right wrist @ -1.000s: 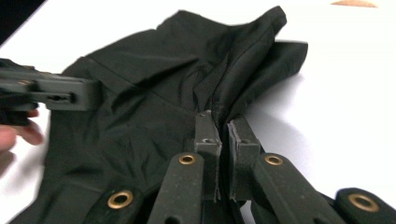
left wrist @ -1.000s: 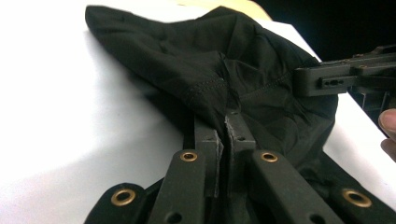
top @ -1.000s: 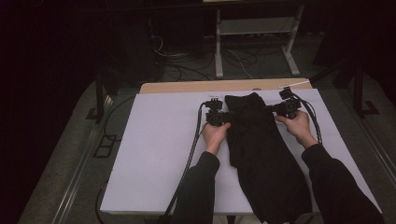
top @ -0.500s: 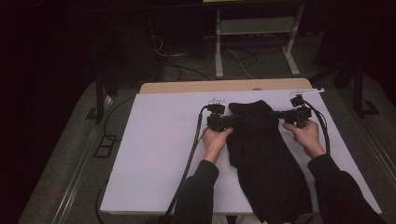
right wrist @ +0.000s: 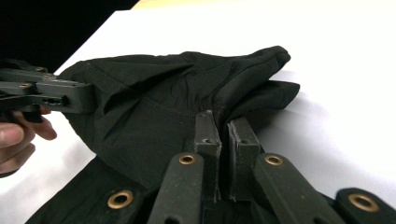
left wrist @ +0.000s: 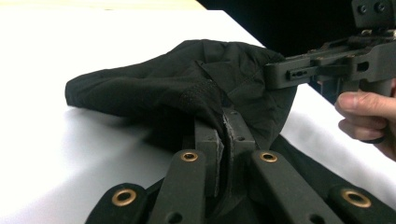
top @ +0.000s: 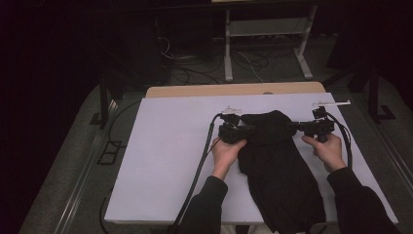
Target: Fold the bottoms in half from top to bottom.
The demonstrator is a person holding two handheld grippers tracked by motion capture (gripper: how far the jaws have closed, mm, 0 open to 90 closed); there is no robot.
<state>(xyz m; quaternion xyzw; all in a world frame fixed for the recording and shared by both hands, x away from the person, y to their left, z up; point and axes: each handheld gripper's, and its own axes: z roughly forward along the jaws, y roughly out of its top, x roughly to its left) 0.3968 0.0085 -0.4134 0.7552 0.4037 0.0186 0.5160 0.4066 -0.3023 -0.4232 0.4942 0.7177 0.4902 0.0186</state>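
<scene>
A black garment (top: 277,170) lies on the white tabletop (top: 165,161), right of its middle, running from the near edge, where it hangs a little over, toward the far side. Its far end is lifted and bunched between the two tongs. The left tongs (top: 247,130) are nearly closed on a fold of cloth at the garment's far left corner; in the left gripper view the jaws stand close together with fabric pinched between them (left wrist: 223,140). The right tongs (top: 295,126) hold the far right corner the same way, the jaws narrow and clamped on the dark cloth (right wrist: 223,135). The person's left hand (top: 226,151) and right hand (top: 327,150) grip the tools from the near side.
</scene>
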